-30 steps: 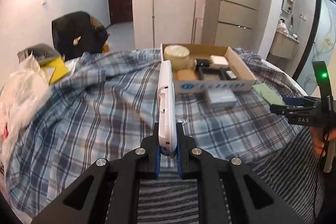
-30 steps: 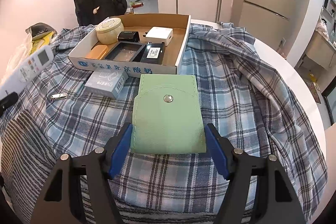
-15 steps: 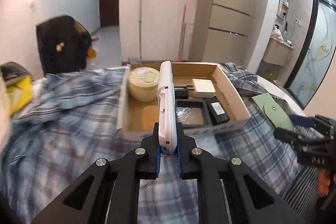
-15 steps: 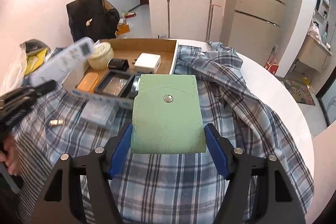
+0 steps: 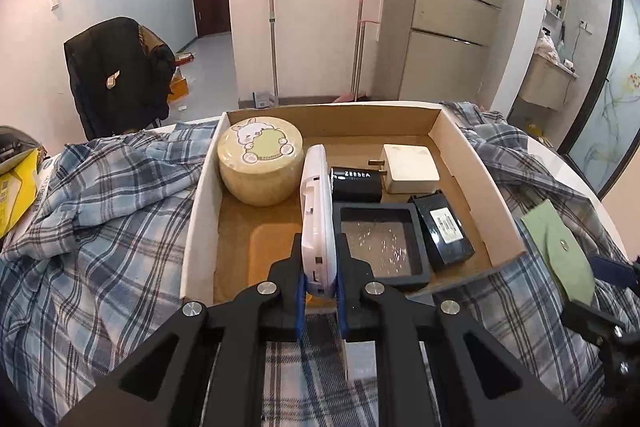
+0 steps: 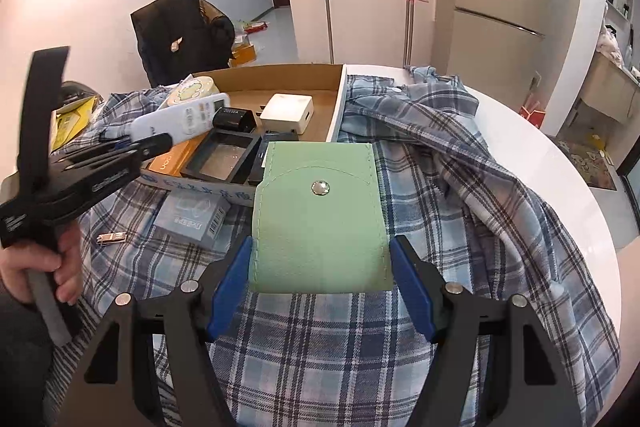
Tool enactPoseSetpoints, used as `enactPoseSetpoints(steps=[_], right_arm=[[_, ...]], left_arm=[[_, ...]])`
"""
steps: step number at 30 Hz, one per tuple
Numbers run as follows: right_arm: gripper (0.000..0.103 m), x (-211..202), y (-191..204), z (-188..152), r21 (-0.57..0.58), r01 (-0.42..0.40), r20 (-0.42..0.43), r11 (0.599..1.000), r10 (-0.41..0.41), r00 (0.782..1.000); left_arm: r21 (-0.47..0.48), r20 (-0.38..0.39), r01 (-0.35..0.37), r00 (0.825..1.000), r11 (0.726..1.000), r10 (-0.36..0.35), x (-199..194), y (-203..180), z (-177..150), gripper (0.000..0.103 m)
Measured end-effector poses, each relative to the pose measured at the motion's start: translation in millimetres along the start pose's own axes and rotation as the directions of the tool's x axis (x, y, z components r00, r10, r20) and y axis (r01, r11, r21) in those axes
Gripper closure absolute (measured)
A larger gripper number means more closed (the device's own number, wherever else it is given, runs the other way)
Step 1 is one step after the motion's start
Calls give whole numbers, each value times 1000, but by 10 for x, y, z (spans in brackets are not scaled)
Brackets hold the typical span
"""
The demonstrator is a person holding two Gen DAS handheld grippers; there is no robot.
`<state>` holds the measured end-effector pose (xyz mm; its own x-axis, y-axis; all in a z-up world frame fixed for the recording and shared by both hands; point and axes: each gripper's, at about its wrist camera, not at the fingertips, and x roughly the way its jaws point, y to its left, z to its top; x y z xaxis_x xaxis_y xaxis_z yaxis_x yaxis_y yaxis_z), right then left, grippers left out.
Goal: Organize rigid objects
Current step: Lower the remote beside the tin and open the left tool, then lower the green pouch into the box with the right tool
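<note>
Left gripper clamps a white remote edgewise over the cardboard box; right gripper holds a green pouch nearby. Next: lower the remote into free space.

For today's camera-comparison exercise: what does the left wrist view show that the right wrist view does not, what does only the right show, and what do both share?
Only the left wrist view shows the left tool from behind, shut edge-on on the white remote.

Only the right wrist view shows the hand holding that tool, the grey packet and the small metal clip on the checked cloth.

Both show the cardboard box, the white charger and the green pouch.
</note>
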<state>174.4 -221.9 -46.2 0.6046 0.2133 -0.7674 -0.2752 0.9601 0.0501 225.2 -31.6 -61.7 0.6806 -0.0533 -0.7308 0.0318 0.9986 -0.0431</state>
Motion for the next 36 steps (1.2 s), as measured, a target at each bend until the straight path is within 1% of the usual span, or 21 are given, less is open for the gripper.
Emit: enactPoseSetpoints(steps=[2, 6, 8, 9, 10, 11, 12, 14, 17, 18, 20, 22, 23, 24, 25, 26, 27, 29, 32, 34, 36], right_arm=[[35, -2, -2, -9, 0, -2, -1, 1000, 2, 1000], [35, 43, -22, -24, 6, -2, -16, 1000, 2, 1000], [35, 59, -11, -30, -2, 3, -19, 1000, -3, 1000], [35, 63, 2, -33, -8, 8, -18, 1000, -8, 1000], [35, 64, 16, -34, -15, 10, -17, 1000, -10, 1000], [35, 61, 37, -38, -21, 7, -16, 1000, -8, 1000], [35, 54, 45, -41, -24, 3, -15, 1000, -4, 1000], [35, 30, 63, -42, -30, 1, -6, 1000, -1, 1000], [35, -7, 48, -27, -24, 2, 12, 1000, -2, 1000], [35, -24, 36, -19, -17, 1, 20, 1000, -1, 1000], [35, -55, 21, 1, -8, 2, 33, 1000, -2, 999], [35, -86, 16, 22, -5, 5, 44, 1000, -4, 999], [35, -109, 16, 33, -1, 7, 53, 1000, -7, 999], [35, -126, 21, 44, -1, 8, 59, 1000, -8, 998], [35, -145, 33, 61, -6, 12, 65, 1000, -11, 998], [35, -168, 50, 83, -13, 20, 74, 1000, -19, 997], [35, -177, 65, 102, -18, 29, 80, 999, -27, 996], [35, -195, 107, 170, -27, 36, 91, 999, -34, 995], [35, -185, 160, 288, -19, 21, 109, 1000, -18, 994], [35, -125, 193, 369, -12, 8, 110, 1000, -6, 994], [35, 25, 250, 463, -9, -10, 80, 1000, 11, 997]], left_arm=[[-21, -7, 10, 1000, 1000, -10, 22, 9, 38, 90], [-31, -71, 10, 997, 999, -12, 117, 2, 79, 90], [-40, -86, 4, 996, 999, -8, 147, 17, 69, 84], [-51, -92, 4, 996, 999, -9, 153, 31, 70, 76], [-60, -87, 10, 996, 998, -16, 144, 46, 79, 55], [-68, -71, 18, 997, 998, -23, 123, 66, 88, 24], [-84, -40, 16, 999, 996, -19, 75, 100, 99, 14], [-140, 67, 17, 998, 990, -8, -97, 192, 110, 12], [-149, 161, 49, 987, 988, -25, -282, 251, 156, 12], [-149, 204, 48, 979, 988, -16, -369, 262, 165, 12], [-148, 306, 24, 952, 989, 22, -566, 270, 154, 12], [-139, 421, 16, 906, 990, 45, -758, 263, 98, 12], [-123, 483, 18, 874, 992, 44, -849, 248, 51, 12], [-105, 521, 19, 852, 994, 38, -907, 231, 28, 12], [-84, 551, 17, 834, 996, 32, -949, 214, -6, 12], [-68, 567, 13, 823, 998, 28, -974, 214, -15, 7], [-56, 568, 2, 822, 998, 30, -960, 197, -15, 0], [-43, 541, -20, 840, 999, 40, -893, 152, -29, 0], [6, 497, 3, 868, 1000, -5, -793, 141, -33, 0], [-11, 471, 3, 882, 1000, 2, -736, 194, -23, 0], [-34, 449, 30, 893, 999, -11, -702, 260, -28, 0]])
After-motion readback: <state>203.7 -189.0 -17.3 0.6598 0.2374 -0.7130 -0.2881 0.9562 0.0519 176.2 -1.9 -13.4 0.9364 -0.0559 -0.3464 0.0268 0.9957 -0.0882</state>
